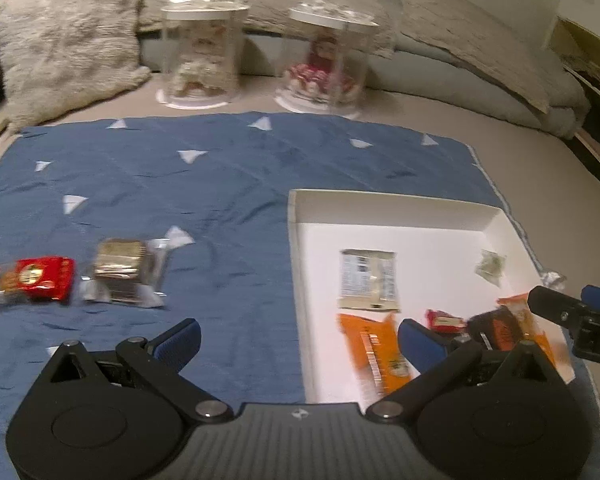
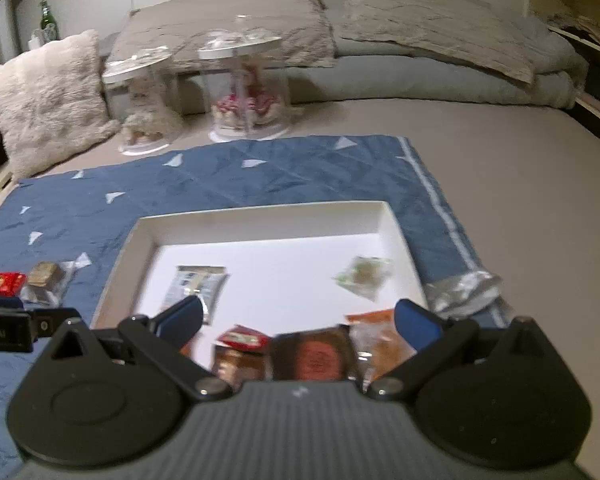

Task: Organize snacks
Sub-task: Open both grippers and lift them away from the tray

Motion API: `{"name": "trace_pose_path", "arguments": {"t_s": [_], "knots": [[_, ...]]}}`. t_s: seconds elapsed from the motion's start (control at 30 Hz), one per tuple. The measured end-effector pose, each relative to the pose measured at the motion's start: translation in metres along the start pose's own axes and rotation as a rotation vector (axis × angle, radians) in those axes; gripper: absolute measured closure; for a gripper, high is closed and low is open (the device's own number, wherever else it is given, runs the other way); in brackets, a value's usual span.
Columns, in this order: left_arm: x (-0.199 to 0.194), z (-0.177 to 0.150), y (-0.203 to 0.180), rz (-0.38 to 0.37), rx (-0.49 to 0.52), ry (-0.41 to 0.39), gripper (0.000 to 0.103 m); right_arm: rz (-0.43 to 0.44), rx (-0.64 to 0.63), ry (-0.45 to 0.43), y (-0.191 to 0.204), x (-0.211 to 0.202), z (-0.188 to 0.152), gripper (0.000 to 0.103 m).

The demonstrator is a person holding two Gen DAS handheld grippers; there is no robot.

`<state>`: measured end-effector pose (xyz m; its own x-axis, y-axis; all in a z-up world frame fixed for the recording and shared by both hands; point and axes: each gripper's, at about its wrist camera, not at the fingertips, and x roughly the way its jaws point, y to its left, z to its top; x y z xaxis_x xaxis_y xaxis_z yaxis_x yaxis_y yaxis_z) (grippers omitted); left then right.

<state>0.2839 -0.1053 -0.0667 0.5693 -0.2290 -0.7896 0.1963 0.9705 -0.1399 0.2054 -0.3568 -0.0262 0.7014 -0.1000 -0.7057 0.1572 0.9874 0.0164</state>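
A white tray [image 1: 396,204] lies on a blue cloth [image 1: 180,184]. In it lie a beige packet [image 1: 368,280], an orange packet [image 1: 376,356], a small red snack [image 1: 444,320], a dark brown packet [image 1: 496,328] and a small green snack [image 1: 490,266]. On the cloth left of the tray lie a red snack [image 1: 40,278] and a gold-brown snack [image 1: 120,272]. My left gripper [image 1: 298,340] is open and empty over the tray's near left edge. My right gripper [image 2: 298,312] is open and empty above the tray [image 2: 260,216], over the dark packet [image 2: 314,356] and red snack [image 2: 242,338].
Two clear lidded jars [image 1: 202,52] [image 1: 328,60] stand behind the cloth on a bed. A fluffy pillow [image 1: 64,40] lies at the back left, grey pillows at the back. A crumpled clear wrapper [image 2: 464,290] lies by the tray's right side.
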Motion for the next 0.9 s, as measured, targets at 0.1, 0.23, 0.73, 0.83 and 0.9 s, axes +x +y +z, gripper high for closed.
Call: {"name": "trace_pose_path", "arguments": {"t_s": [0.1, 0.23, 0.73, 0.83, 0.9], "knots": [[-0.007, 0.0, 0.02, 0.027, -0.019, -0.009, 0.0, 0.022, -0.009, -0.002, 0.014, 0.003, 0.003, 0.0], [-0.016, -0.001, 0.045, 0.064, -0.043, -0.019, 0.0, 0.055, -0.026, -0.004, 0.039, 0.005, 0.006, 0.0], [-0.037, -0.007, 0.125, 0.169, -0.142, -0.054, 0.0, 0.176, -0.114, 0.014, 0.135, 0.019, 0.01, 0.0], [-0.039, -0.009, 0.142, 0.198, -0.159, -0.059, 0.0, 0.202, -0.139, 0.022, 0.156, 0.025, 0.01, 0.0], [-0.04, -0.011, 0.154, 0.217, -0.172, -0.063, 0.0, 0.219, -0.156, 0.028, 0.17, 0.029, 0.009, 0.0]]}}
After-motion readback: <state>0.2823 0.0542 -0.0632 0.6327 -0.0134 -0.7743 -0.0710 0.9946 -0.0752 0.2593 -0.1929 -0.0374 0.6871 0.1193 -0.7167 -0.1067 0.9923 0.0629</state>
